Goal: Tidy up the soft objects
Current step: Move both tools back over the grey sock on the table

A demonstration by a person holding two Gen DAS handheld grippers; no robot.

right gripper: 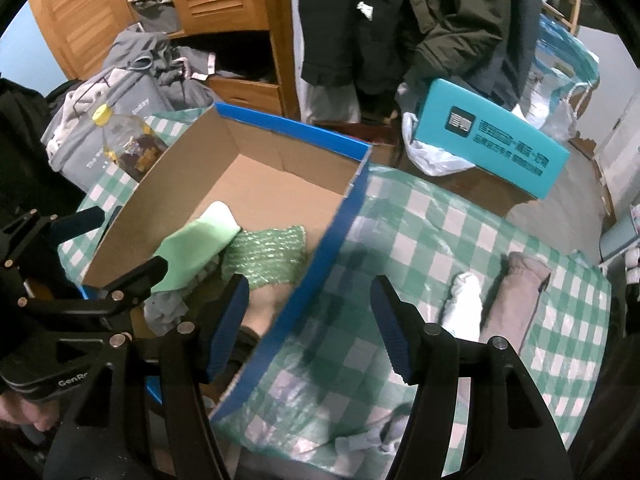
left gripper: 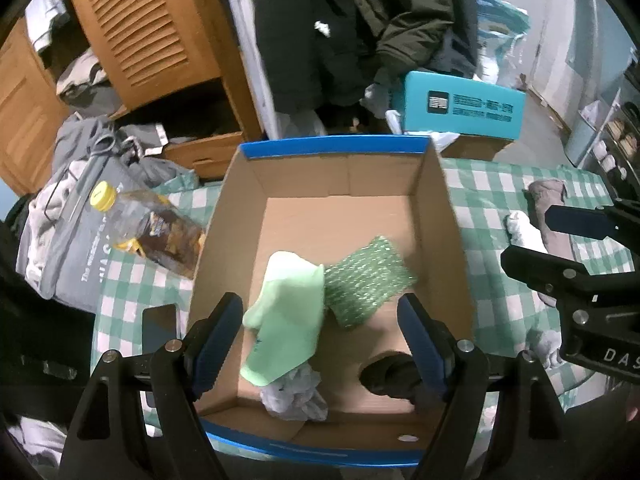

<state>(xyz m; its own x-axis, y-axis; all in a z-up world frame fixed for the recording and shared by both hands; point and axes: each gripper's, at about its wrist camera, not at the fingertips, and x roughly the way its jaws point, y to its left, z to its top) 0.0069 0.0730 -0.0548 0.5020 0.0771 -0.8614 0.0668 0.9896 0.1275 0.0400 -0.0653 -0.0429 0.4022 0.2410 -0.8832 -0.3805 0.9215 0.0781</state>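
with the pale green cloth (left gripper: 286, 320) lying in the cardboard box (left gripper: 444, 216), the left gripper (left gripper: 320, 340) is hanging wide and empty, while the right gripper (right gripper: 308, 324), half open and empty, is needing to centre over the white sock (right gripper: 464, 304) on the checked tablecloth (right gripper: 460, 224).

One cardboard box (left gripper: 448, 216), one green cloth (left gripper: 288, 320), one bubble-wrap piece (left gripper: 366, 280), one bottle (left gripper: 148, 228), two tools

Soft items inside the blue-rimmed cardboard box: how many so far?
4: light green cloth, green bubble wrap beside it, crumpled grey fabric near the front wall, dark bundle front right. More may be hidden.
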